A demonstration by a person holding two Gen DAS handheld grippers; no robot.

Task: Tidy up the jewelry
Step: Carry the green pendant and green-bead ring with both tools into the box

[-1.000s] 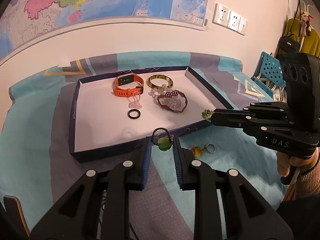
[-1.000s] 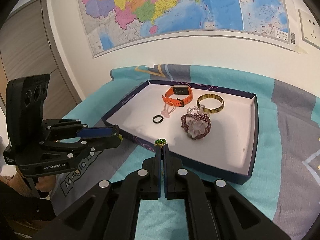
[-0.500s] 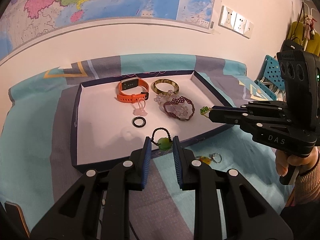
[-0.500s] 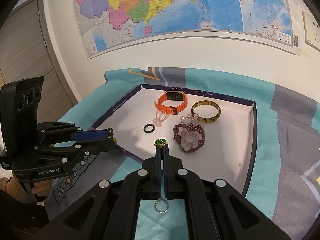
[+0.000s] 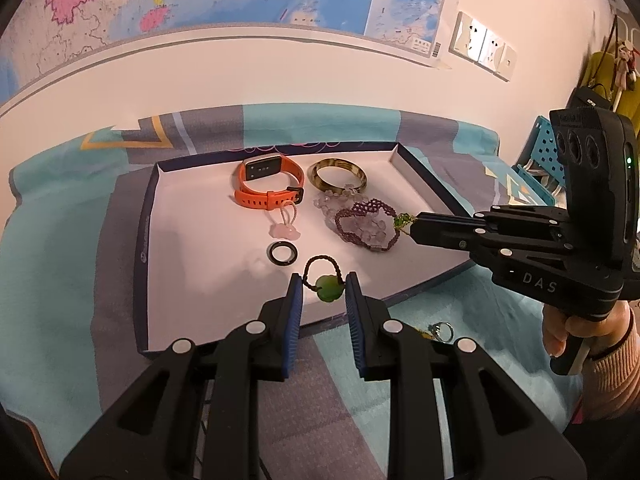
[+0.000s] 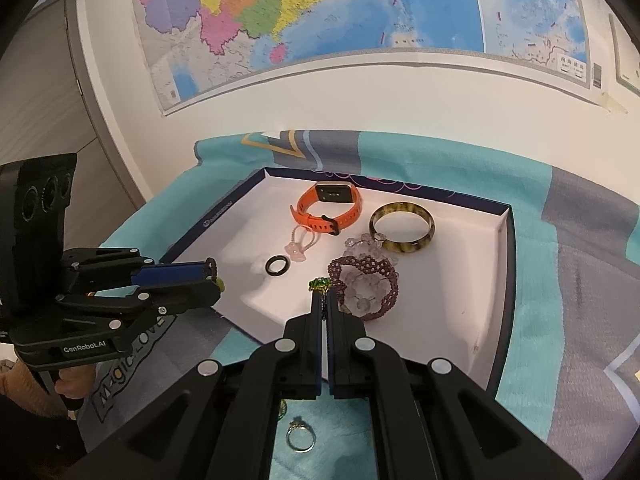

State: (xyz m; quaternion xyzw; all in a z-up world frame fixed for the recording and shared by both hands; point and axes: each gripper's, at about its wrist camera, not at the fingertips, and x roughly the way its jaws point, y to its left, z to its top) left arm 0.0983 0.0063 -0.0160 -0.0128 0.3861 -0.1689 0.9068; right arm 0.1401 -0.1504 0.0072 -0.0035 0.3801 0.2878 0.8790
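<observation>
A shallow white tray with a dark blue rim (image 5: pixel 144 240) (image 6: pixel 505 264) holds an orange watch band (image 5: pixel 266 184), an amber bangle (image 5: pixel 339 175), a purple bead bracelet (image 5: pixel 366 226), a pink charm (image 5: pixel 285 230) and a black ring (image 5: pixel 283 253). My left gripper (image 5: pixel 322 294) is shut on a green bead pendant (image 5: pixel 329 287) with a dark cord loop, held over the tray's near edge. My right gripper (image 6: pixel 325 300) is shut on a small green-stone ring (image 6: pixel 320 284) beside the purple bracelet (image 6: pixel 366 288); it also shows in the left view (image 5: pixel 405 221).
A silver ring (image 6: pixel 300 436) and a small yellow-green piece lie on the teal and grey cloth (image 5: pixel 60 264) outside the tray's near edge. A wall with a map (image 6: pixel 360 12) stands behind. A blue perforated chair (image 5: pixel 536 168) is at far right.
Both grippers moved forward over the tray with their pieces. The right gripper's green ring went from the tray's near rim to beside the purple bracelet.
</observation>
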